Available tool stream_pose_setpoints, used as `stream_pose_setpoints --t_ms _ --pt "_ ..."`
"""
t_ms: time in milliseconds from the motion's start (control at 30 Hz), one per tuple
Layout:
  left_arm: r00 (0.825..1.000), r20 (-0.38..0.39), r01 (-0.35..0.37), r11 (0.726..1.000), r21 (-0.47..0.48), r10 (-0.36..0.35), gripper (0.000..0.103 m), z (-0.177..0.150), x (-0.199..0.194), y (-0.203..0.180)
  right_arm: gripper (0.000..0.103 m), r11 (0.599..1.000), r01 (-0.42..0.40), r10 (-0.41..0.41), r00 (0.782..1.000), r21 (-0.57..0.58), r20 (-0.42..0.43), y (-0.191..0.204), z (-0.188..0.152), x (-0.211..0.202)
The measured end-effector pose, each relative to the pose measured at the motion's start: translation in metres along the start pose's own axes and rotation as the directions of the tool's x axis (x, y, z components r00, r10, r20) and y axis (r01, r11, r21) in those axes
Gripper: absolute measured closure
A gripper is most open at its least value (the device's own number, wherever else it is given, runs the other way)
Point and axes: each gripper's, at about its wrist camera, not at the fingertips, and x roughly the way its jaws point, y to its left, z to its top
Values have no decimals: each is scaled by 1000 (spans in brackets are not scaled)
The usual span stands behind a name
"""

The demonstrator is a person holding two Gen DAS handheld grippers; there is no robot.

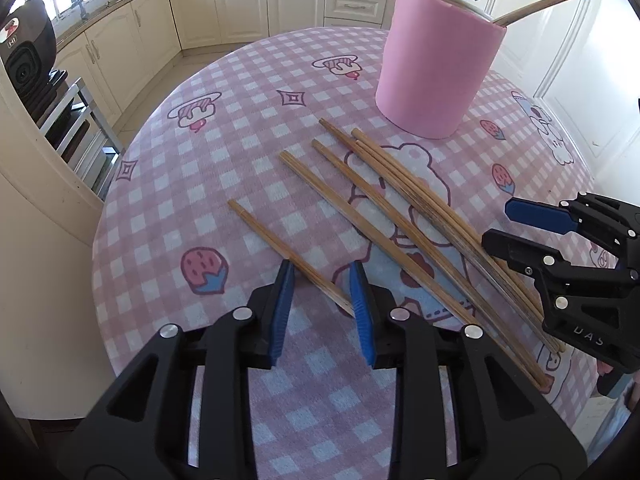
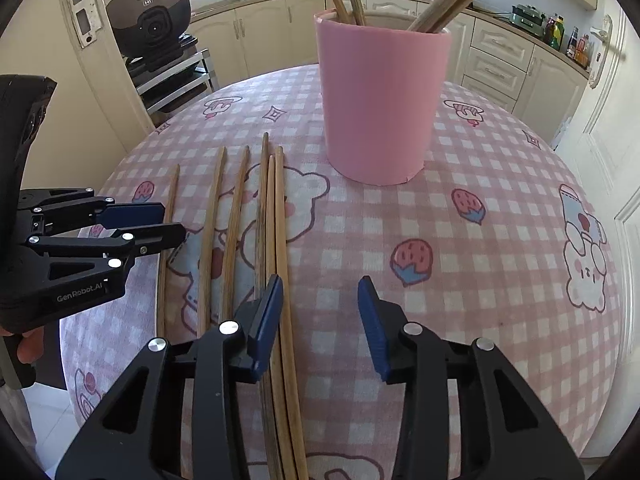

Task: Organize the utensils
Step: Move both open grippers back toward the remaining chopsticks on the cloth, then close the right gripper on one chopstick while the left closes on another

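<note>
Lying loose on the checked tablecloth (image 1: 168, 216) just in front of the pink cup (image 1: 434, 68), six chopsticks point their long axes toward that cup. The left gripper (image 1: 322, 280) straddles the end of the outermost chopstick (image 1: 280, 244), jaws narrowed but not visibly pinching it. The right gripper (image 2: 320, 300) hangs spread over the bundle of three chopsticks (image 2: 276, 240) nearest the cup. Its housing reads "GenRobot.AI".
</note>
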Motion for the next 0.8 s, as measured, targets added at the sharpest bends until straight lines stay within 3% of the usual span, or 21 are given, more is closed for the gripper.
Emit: stream_pose_setpoints --t_ms 567,767,800 --pt "999 4 45 999 10 -45 89 28 15 5 80 994 21 -31 994 -107 -103 27 58 45" --pt "997 -3 74 997 -11 -74 92 33 18 9 88 996 -16 3 990 -86 -144 24 75 56" --pt "997 -3 76 997 -15 -76 92 33 18 10 97 997 -15 4 989 -74 -147 22 77 57"
